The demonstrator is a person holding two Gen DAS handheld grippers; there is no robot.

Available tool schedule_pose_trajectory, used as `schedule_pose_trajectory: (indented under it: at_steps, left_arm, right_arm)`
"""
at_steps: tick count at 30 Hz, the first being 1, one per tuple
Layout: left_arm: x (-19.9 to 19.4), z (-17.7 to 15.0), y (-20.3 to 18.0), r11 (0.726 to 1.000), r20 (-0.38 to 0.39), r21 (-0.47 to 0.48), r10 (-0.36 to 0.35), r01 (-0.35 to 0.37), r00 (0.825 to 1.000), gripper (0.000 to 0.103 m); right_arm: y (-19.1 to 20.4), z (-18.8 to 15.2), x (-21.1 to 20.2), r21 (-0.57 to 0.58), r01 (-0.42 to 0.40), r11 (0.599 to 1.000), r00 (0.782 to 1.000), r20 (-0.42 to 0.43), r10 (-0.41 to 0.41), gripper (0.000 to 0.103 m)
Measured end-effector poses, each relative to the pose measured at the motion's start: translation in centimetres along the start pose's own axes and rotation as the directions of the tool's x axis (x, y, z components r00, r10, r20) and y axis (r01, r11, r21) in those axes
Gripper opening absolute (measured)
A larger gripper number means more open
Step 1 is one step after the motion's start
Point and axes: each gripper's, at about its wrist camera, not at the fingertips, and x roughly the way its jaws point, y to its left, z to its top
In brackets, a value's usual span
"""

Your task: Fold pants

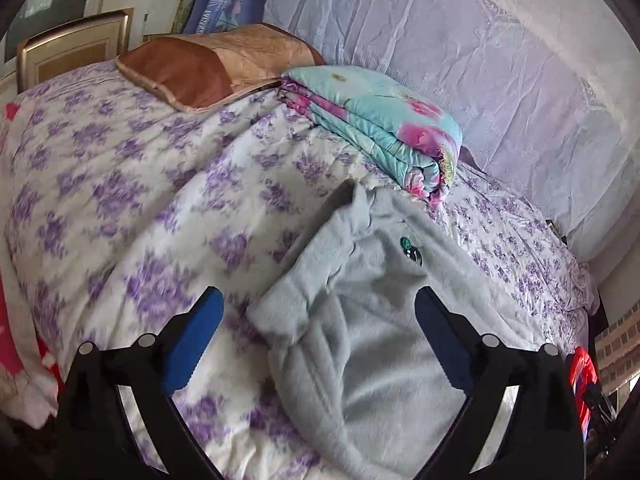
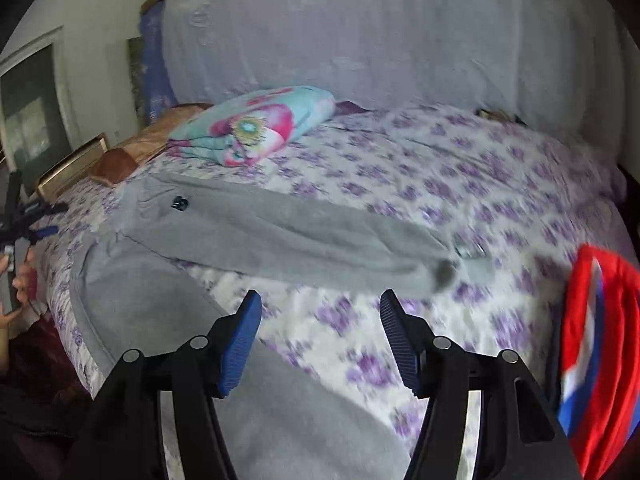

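Note:
Grey fleece pants (image 1: 372, 312) lie spread on a bed with a purple-flowered sheet (image 1: 120, 200). A small dark logo (image 1: 410, 250) marks the waist end. My left gripper (image 1: 320, 300) is open and empty, hovering over the bunched waist part. In the right wrist view the pants (image 2: 260, 232) stretch across the bed, one leg running right to its cuff (image 2: 444, 272), the other leg curving toward me. My right gripper (image 2: 320, 304) is open and empty above the sheet between the two legs.
A folded turquoise and pink quilt (image 1: 376, 120) and a brown pillow (image 1: 208, 68) lie at the head of the bed. A red, white and blue cloth (image 2: 600, 360) lies at the right edge. A pale curtain (image 2: 360, 40) hangs behind the bed.

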Motion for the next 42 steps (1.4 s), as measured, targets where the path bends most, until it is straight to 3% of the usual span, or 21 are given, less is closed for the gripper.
schedule_pose_trajectory:
  at_steps: [4, 9, 13, 15, 16, 17, 19, 20, 21, 22, 25, 28, 31, 33, 37, 39, 42]
  left_arm:
    - [7.4, 4.9, -1.3, 0.999, -0.095, -0.027, 0.023, -0.026, 0.995, 0.094]
    - [15.8, 7.8, -3.9, 0.995, -0.2, 0.041, 0.1, -0.094, 0.975, 0.094]
    - [19.9, 8.3, -4.3, 0.993, -0.264, 0.03, 0.119, -0.115, 0.957, 0.094]
    - [20.9, 8.1, -4.9, 0.993, -0.265, 0.05, 0.119, -0.11, 0.957, 0.083]
    - [21.2, 8.0, -5.1, 0.992, -0.264, 0.067, 0.125, -0.111, 0.956, 0.072]
    - [21.2, 7.9, -5.3, 0.991, -0.253, 0.071, 0.124, -0.11, 0.959, 0.066]
    - [20.9, 7.7, -5.5, 0.994, -0.237, 0.074, 0.099, -0.084, 0.966, 0.055]
    - [20.8, 7.7, -5.6, 0.994, -0.234, 0.075, 0.093, -0.078, 0.968, 0.053]
    - [20.5, 7.7, -5.7, 0.995, -0.231, 0.076, 0.087, -0.071, 0.969, 0.052]
    - [20.3, 7.8, -5.8, 0.995, -0.229, 0.08, 0.083, -0.066, 0.97, 0.05]
    - [18.5, 8.3, -6.1, 0.997, -0.2, 0.075, 0.046, -0.032, 0.979, 0.047]
    - [15.5, 8.7, -6.4, 0.997, -0.158, 0.078, -0.005, 0.018, 0.987, 0.046]
    - [11.7, 8.3, -6.0, 0.993, -0.129, 0.089, -0.063, 0.075, 0.99, 0.046]
    - [8.8, 7.3, -5.4, 0.987, -0.119, 0.113, -0.1, 0.113, 0.988, 0.046]
    - [3.3, 3.9, -3.7, 0.966, -0.132, 0.199, -0.142, 0.167, 0.981, 0.045]
    - [1.8, 1.7, -2.2, 0.957, -0.164, 0.233, -0.136, 0.172, 0.977, 0.046]
    - [2.0, -1.7, 0.6, 0.963, -0.225, 0.229, -0.088, 0.141, 0.97, 0.056]
  right_arm:
    - [3.1, 6.2, 7.6, -0.127, -0.11, 0.986, 0.989, -0.112, 0.096, 0.062]
    - [5.1, 10.9, 16.7, -0.216, -0.165, 0.962, 0.973, -0.198, 0.122, 0.062]
    - [5.7, 12.9, 23.7, -0.282, -0.186, 0.941, 0.956, -0.273, 0.107, 0.062]
    - [5.5, 13.3, 26.9, -0.307, -0.164, 0.938, 0.953, -0.293, 0.071, 0.062]
    - [5.4, 13.4, 28.4, -0.301, -0.17, 0.939, 0.947, -0.313, 0.071, 0.062]
    - [5.5, 13.3, 29.8, -0.297, -0.181, 0.938, 0.939, -0.336, 0.075, 0.059]
    - [5.6, 12.7, 32.4, -0.329, -0.157, 0.931, 0.925, -0.38, 0.022, 0.024]
    - [5.6, 12.3, 33.3, -0.334, -0.157, 0.93, 0.914, -0.407, 0.008, 0.024]
    - [5.4, 12.2, 33.5, -0.323, -0.171, 0.931, 0.914, -0.405, 0.027, 0.017]
    - [5.3, 12.3, 33.2, -0.321, -0.186, 0.929, 0.914, -0.403, 0.044, 0.008]
    - [5.5, 13.1, 30.2, -0.321, -0.172, 0.931, 0.939, -0.338, 0.057, 0.007]
    - [5.8, 13.9, 24.2, -0.321, -0.191, 0.928, 0.964, -0.24, 0.115, 0.007]
    - [6.4, 13.2, 16.3, -0.335, -0.237, 0.912, 0.969, -0.152, 0.197, 0.007]
    - [7.1, 11.5, 11.5, -0.354, -0.258, 0.899, 0.966, -0.112, 0.233, 0.007]
    - [10.0, 4.7, 4.6, -0.39, -0.321, 0.863, 0.947, -0.122, 0.298, 0.007]
    - [11.4, 0.6, 2.8, -0.381, -0.37, 0.848, 0.929, -0.155, 0.335, 0.007]
    - [13.4, -5.2, 3.0, -0.318, -0.431, 0.845, 0.9, -0.227, 0.373, 0.007]
